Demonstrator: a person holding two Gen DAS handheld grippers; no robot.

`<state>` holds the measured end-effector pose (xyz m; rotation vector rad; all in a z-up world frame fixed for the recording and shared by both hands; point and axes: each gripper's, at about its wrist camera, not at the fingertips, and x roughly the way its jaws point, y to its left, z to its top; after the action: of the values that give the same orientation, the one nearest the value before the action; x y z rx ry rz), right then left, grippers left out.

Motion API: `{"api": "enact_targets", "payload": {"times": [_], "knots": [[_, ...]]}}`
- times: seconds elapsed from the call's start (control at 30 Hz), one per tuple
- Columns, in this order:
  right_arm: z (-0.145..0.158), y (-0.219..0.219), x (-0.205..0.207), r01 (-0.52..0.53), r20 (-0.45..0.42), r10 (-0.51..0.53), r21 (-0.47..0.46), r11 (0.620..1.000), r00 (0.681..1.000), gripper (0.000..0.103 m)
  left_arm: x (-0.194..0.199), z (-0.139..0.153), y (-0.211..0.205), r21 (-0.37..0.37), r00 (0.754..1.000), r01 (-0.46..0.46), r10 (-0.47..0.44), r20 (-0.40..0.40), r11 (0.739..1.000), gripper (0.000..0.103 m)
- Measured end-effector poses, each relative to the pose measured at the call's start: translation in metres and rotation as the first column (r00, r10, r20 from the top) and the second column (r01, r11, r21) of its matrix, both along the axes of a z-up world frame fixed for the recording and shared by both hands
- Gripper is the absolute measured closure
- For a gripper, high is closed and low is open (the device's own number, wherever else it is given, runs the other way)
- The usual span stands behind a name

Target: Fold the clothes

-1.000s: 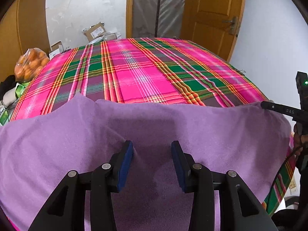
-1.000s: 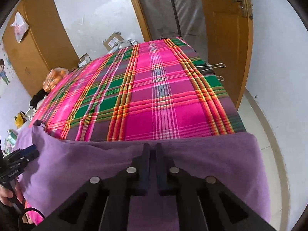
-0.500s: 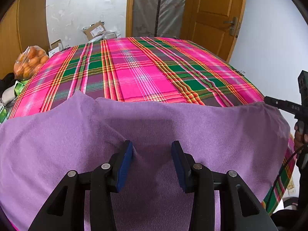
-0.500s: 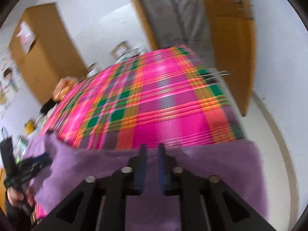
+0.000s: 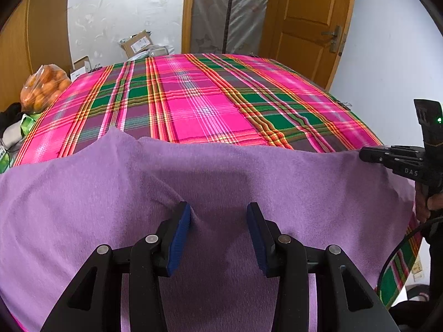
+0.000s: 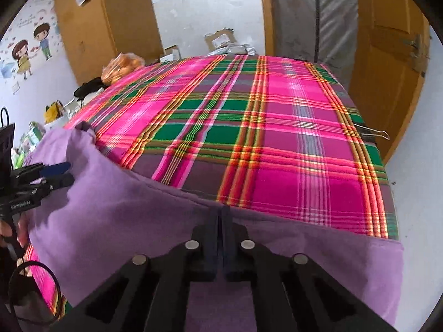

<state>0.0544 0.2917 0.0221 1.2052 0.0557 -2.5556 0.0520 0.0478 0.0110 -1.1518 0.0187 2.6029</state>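
Observation:
A purple cloth lies spread over the near part of a table covered with a pink and green plaid sheet. My left gripper stands open over the cloth, blue pads apart, and a crease runs up to the left pad. In the right wrist view the same gripper sits at the cloth's left end. My right gripper is shut on the far edge of the purple cloth. From the left wrist view its tip meets the cloth's right corner, with a person's hand behind it.
A bag of oranges rests at the table's far left edge, with cardboard boxes behind. A wooden door stands beyond the far right corner. A binder clip grips the sheet's right edge. Bare plaid sheet stretches beyond the cloth.
The right gripper's jaws parted slightly half a second ago and are shut again on the cloth edge; that gripper rolled and shifted sideways. The left gripper has not moved.

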Motion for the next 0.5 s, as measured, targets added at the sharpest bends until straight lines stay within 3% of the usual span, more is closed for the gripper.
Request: {"api": "enact_targets", "payload": {"times": [0.2,0.3,0.5], "knots": [[0.011,0.004,0.002,-0.029,-0.025,0.029,-0.009,1.000,0.999,0.098,0.001,0.000,0.000,0.005,1.000,0.001,-0.001,-0.002,1.000,0.059],[0.015,-0.001,0.001,-0.063,-0.028,0.063,-0.012,0.998,0.998,0.081,0.001,0.000,0.000,0.005,1.000,0.001,-0.001,-0.001,1.000,0.059],[0.004,-0.004,-0.010,-0.094,0.003,0.094,-0.002,0.996,0.996,0.081,0.002,0.000,0.000,0.006,1.000,0.000,0.000,-0.004,1.000,0.059]]}}
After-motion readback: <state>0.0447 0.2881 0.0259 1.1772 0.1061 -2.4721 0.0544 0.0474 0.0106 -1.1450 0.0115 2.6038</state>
